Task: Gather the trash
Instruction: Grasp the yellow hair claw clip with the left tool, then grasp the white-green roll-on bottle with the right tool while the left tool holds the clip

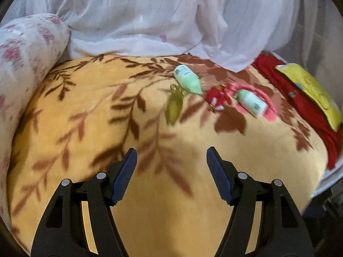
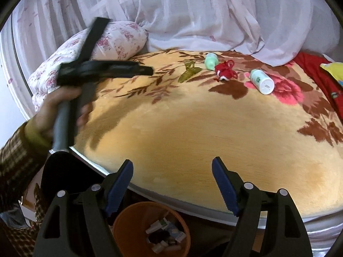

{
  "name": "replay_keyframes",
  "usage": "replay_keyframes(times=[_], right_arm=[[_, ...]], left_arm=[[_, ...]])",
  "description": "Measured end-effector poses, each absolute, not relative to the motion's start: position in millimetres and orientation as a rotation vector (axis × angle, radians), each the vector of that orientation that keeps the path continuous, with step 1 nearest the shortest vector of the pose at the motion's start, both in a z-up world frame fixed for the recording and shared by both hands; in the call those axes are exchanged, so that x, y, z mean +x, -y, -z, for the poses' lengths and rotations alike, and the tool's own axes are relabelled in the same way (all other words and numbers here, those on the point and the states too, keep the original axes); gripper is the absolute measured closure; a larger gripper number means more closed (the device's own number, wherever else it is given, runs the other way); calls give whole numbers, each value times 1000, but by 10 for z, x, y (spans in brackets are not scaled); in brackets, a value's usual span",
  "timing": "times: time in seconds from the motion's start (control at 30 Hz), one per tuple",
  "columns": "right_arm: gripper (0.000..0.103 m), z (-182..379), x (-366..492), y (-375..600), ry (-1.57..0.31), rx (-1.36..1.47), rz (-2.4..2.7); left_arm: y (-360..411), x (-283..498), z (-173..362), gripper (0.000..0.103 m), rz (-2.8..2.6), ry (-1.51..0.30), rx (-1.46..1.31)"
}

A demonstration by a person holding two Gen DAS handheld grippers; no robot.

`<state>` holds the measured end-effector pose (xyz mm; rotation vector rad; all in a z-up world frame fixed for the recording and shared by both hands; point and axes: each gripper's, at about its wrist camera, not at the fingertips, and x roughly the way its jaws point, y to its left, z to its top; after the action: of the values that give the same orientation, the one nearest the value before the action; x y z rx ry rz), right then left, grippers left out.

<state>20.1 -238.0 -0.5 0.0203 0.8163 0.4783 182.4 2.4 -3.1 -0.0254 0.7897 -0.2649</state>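
On the yellow floral blanket (image 1: 150,203) lie a green-white bottle (image 1: 187,79), a second green-white bottle (image 1: 250,102), a red yarn bundle (image 1: 217,98) and an olive hair claw (image 1: 174,105). All show far off in the right wrist view too: bottle (image 2: 211,61), bottle (image 2: 262,81), yarn (image 2: 225,70), claw (image 2: 189,69). My left gripper (image 1: 171,156) is open and empty, well short of them; it also shows in the right wrist view (image 2: 148,70), held by a hand. My right gripper (image 2: 172,167) is open and empty above an orange bin (image 2: 128,214) holding several scraps.
A floral pillow (image 1: 25,64) lies at the left. White curtain (image 1: 150,21) hangs behind the bed. A red cloth (image 1: 304,107) and a yellow packet (image 1: 310,92) lie at the right edge. The bed's front edge (image 2: 193,205) runs above the bin.
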Motion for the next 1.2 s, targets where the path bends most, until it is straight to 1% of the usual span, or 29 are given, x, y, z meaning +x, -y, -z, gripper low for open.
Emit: replay_keyframes(times=[0.2, 0.37, 0.43, 0.47, 0.5, 0.77, 0.97, 1.07, 1.2], right_arm=[[29, 18, 244, 2524, -813, 37, -456], [28, 74, 302, 2624, -832, 52, -438], [29, 89, 319, 2641, -835, 56, -434], [29, 102, 333, 2652, -837, 61, -436], [29, 113, 343, 2655, -839, 63, -437], [29, 131, 417, 2607, -836, 71, -453], [29, 17, 612, 2607, -810, 14, -419], [29, -101, 925, 2705, -786, -33, -351], [29, -188, 1598, 2862, -802, -77, -234]], left_arm=[[325, 2634, 281, 37, 255, -834, 85], [519, 3079, 466, 37, 204, -877, 139], [532, 3211, 507, 56, 204, -899, 112], [510, 3250, 521, 71, 217, -917, 74], [491, 3248, 522, 71, 212, -920, 54], [434, 2733, 320, 71, 221, -848, 44], [345, 2106, 180, 71, 264, -814, 16], [343, 1803, 181, 71, 292, -804, 23], [320, 1468, 220, 71, 327, -799, 18]])
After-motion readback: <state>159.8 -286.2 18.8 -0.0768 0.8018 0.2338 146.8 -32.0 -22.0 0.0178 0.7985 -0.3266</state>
